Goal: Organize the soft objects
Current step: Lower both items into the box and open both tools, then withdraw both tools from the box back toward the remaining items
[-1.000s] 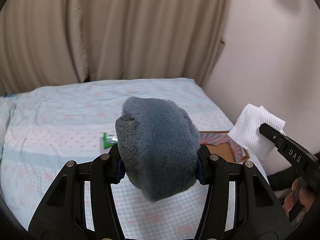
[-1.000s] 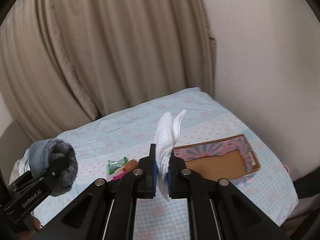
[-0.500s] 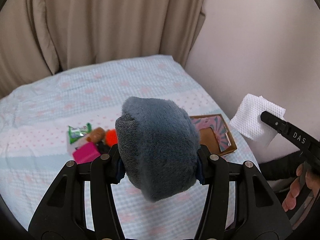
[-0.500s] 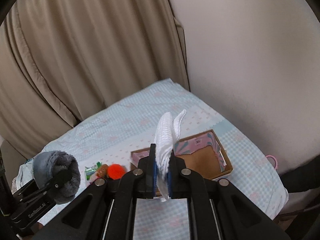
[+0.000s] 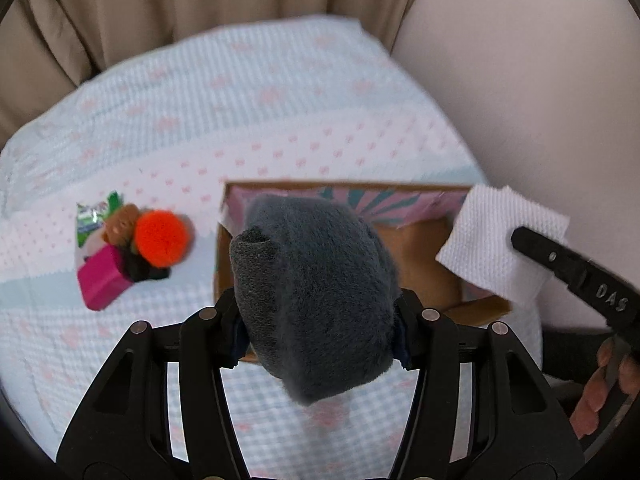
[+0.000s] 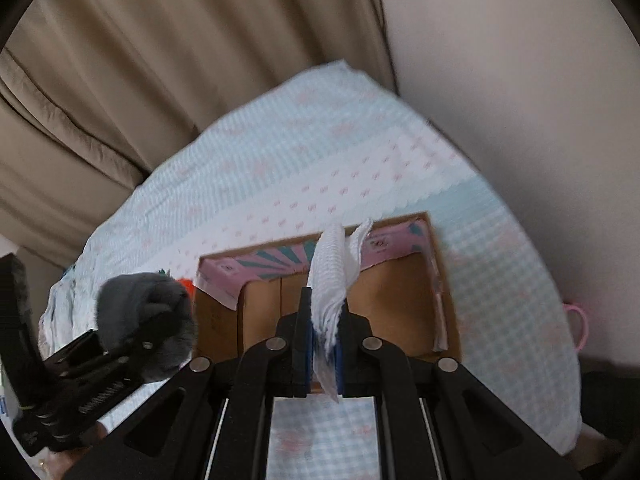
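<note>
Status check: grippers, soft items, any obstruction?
Left gripper shut on grey plush. Right gripper shut on white cloth. Both above open box. Nothing blocking.

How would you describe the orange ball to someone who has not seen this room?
On the pale blue bedspread, left of the open cardboard box, lies a small pile. The orange ball is its fluffy round piece, brighter than the pink block beside it.

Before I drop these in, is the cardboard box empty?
Apparently empty: the cardboard box shows only bare brown floor, though the white cloth hides part.
</note>
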A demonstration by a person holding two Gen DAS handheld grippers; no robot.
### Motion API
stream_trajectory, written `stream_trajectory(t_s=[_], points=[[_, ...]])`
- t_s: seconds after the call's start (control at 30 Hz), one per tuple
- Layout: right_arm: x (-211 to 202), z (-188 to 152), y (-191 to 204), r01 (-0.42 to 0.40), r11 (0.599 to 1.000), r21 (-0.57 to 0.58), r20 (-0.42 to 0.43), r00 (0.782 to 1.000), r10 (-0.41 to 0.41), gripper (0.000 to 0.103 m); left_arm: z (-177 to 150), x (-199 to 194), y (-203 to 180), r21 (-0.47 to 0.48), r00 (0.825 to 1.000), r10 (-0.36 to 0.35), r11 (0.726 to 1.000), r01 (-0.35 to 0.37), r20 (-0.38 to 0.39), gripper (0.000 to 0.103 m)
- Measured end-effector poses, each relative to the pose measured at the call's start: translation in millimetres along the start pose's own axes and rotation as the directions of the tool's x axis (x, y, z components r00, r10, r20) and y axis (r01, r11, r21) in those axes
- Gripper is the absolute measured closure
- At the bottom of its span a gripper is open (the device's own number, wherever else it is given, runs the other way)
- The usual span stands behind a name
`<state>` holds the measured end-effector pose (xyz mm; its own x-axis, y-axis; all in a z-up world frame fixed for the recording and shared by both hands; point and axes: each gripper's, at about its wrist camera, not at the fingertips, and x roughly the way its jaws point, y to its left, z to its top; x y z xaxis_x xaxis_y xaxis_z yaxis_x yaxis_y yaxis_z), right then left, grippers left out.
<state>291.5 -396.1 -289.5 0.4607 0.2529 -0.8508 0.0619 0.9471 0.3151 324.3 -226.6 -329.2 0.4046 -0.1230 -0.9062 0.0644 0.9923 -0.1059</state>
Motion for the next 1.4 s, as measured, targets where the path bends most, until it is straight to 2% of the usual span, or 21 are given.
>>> stream_trajectory(t_s=[0.27,0.3,0.33,0.37,0.43,0.47,0.53,0.57,0.83,0.97,1.27,1.4], points=[[82,8,-16,-0.064,0.998,-0.001,-0.162,0.985,0.063,0.096,0,69,-3,0.072,0.991,0.071,0.995,-0.062,-0.118,0.051],[90,8,-17,-0.072,0.997,-0.004,-0.181,0.981,0.070,0.096,1,73,-4,0.079,0.990,0.076,0.995,-0.067,-0.121,0.044],[97,9,-17,-0.079,0.997,-0.005,-0.195,0.978,0.076,0.096,2,75,-6,0.086,0.989,0.081,0.994,-0.071,-0.122,0.031],[100,10,-18,-0.081,0.997,-0.006,-0.201,0.976,0.078,0.096,2,76,-7,0.093,0.987,0.097,0.992,-0.085,-0.125,0.024],[109,12,-17,-0.075,0.997,-0.019,-0.234,0.970,0.069,0.095,4,75,-9,0.109,0.986,0.121,0.988,-0.109,-0.116,0.000],[114,12,-14,-0.058,0.998,-0.036,-0.258,0.965,0.047,0.090,4,74,-9,0.120,0.985,0.128,0.986,-0.115,-0.113,0.000],[117,14,-14,-0.039,0.997,-0.071,-0.272,0.962,0.018,0.042,2,74,-9,0.136,0.984,0.128,0.984,-0.111,-0.124,0.000],[116,14,-15,-0.046,0.996,-0.079,-0.268,0.963,0.023,0.000,1,75,-8,0.143,0.983,0.130,0.983,-0.112,-0.128,0.000],[108,10,-25,-0.057,0.997,-0.058,-0.225,0.973,0.043,0.000,1,66,-5,0.125,0.981,0.137,0.985,-0.120,-0.134,0.000],[97,12,-22,-0.061,0.997,-0.050,-0.203,0.978,0.049,0.000,3,53,-4,0.123,0.980,0.162,0.981,-0.148,-0.113,0.000],[55,16,-10,-0.037,0.995,-0.094,-0.125,0.992,0.025,0.000,3,10,-8,0.100,0.992,0.121,0.988,-0.115,-0.047,0.000],[27,17,-4,-0.034,0.995,-0.099,-0.080,0.996,0.026,0.000,-1,-22,-11,0.092,0.995,0.103,0.990,-0.103,0.005,0.000]])
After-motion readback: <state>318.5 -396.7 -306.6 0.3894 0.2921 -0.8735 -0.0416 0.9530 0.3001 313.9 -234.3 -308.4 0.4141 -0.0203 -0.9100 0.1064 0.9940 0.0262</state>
